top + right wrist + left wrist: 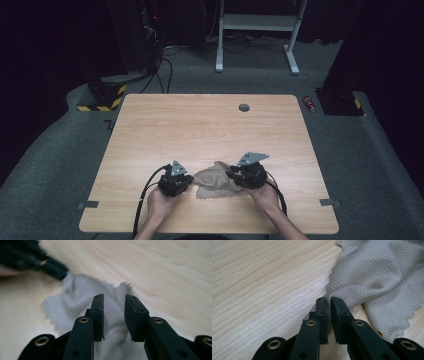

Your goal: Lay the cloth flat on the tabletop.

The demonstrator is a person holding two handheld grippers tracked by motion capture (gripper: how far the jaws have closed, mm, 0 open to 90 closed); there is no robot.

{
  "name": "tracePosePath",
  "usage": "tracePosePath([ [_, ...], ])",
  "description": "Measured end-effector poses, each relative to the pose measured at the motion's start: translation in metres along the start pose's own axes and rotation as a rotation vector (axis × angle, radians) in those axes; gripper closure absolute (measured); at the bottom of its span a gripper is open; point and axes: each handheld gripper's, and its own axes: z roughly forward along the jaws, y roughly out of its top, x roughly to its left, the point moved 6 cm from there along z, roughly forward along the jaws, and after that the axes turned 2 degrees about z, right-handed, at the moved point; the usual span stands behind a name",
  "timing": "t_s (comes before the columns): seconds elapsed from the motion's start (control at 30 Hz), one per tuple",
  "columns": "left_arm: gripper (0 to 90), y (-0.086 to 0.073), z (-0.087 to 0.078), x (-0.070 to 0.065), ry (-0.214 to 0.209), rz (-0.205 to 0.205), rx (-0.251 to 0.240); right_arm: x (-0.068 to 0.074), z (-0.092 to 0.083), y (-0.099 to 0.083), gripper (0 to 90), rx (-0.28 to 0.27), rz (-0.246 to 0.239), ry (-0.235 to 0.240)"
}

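- The left gripper (329,302) has its jaws nearly together on the scalloped edge of the beige cloth (377,277); the pinch looks thin, so that edge could slip out if pulled.
- The right gripper (114,300) stands apart above the cloth, holding nothing; closing here could bunch it.
- The cloth lies crumpled on the wooden surface (200,130), between both grippers.

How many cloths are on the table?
1. The beige cloth lies crumpled near the front edge of the wooden table, between the left gripper and the right gripper. Nothing suggests another one hidden.
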Motion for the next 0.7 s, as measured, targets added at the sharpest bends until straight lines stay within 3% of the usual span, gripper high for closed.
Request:
tracePosePath([
  [0.1, 78.9, 0.0, 0.0, 0.0, 0.003, 0.0, 0.002, -0.006, 0.01, 0.009, 66.1, 0.017, 0.0, -0.03],
  [0.23, 76.5, 0.001, 0.0, 0.001, 0.001, -0.01, 0.004, -0.017, 0.041, 0.013, 64.2, 0.114, 0.018, -0.07],
  [0.3, 76.6, 0.001, 0.0, 0.001, 0.004, -0.007, 0.007, -0.022, 0.049, 0.01, 66.3, 0.145, 0.028, -0.063],
  [0.4, 76.8, 0.002, 0.0, 0.001, 0.006, 0.002, 0.01, -0.026, 0.056, 0.004, 83.4, 0.189, 0.033, -0.057],
  [0.43, 76.8, 0.002, 0.0, 0.002, 0.01, 0.006, 0.012, -0.027, 0.056, 0.003, 88.3, 0.187, 0.03, -0.057],
  [0.57, 76.5, 0.001, 0.0, 0.002, 0.008, 0.005, 0.013, -0.031, 0.046, 0.009, 88.8, 0.135, 0.041, -0.07],
  [0.7, 75.2, 0.002, 0.0, 0.002, 0.01, 0.001, 0.015, -0.041, 0.021, 0.016, 88.8, 0.037, 0.083, -0.089],
])
